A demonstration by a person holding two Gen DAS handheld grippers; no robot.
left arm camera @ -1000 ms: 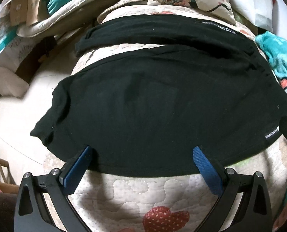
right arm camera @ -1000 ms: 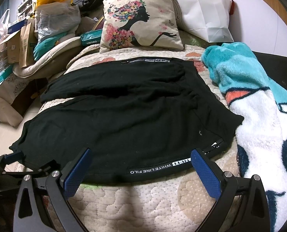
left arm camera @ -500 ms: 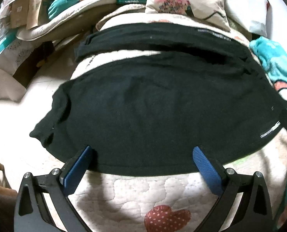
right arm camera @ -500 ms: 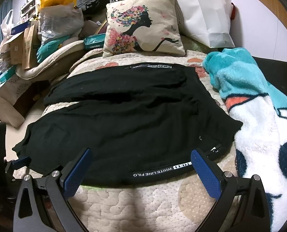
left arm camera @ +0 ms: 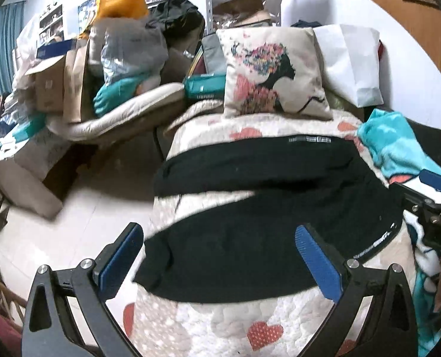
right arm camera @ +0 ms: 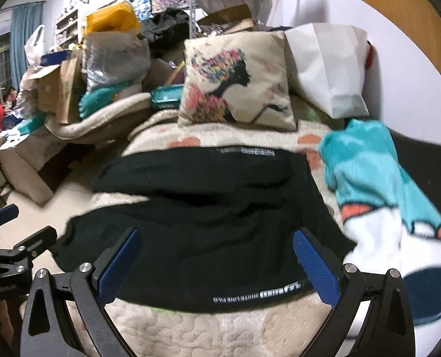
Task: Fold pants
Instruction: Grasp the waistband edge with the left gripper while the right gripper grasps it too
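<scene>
Black soft-knit pants (right arm camera: 208,223) spread flat on quilted heart-print bed (left arm camera: 220,321), legs apart. Left claw (left arm camera: 220,255) and right claw (right arm camera: 217,258) both agape, empty, above near edge. Fabric limp, light, drapes; pinch printed waistband (right arm camera: 259,294) and hem.

Indoor light was even and fairly bright, glaring white off the wall (left arm camera: 398,15) at upper right in both views. Motion blur smeared everything beyond the gripper fingers, worst on the turquoise blanket (right arm camera: 369,163) right of frame, while the black pants (right arm camera: 208,208) swallowed nearly all detail. Fisheye bending curved the edges, with black vignette filling the corners.
</scene>
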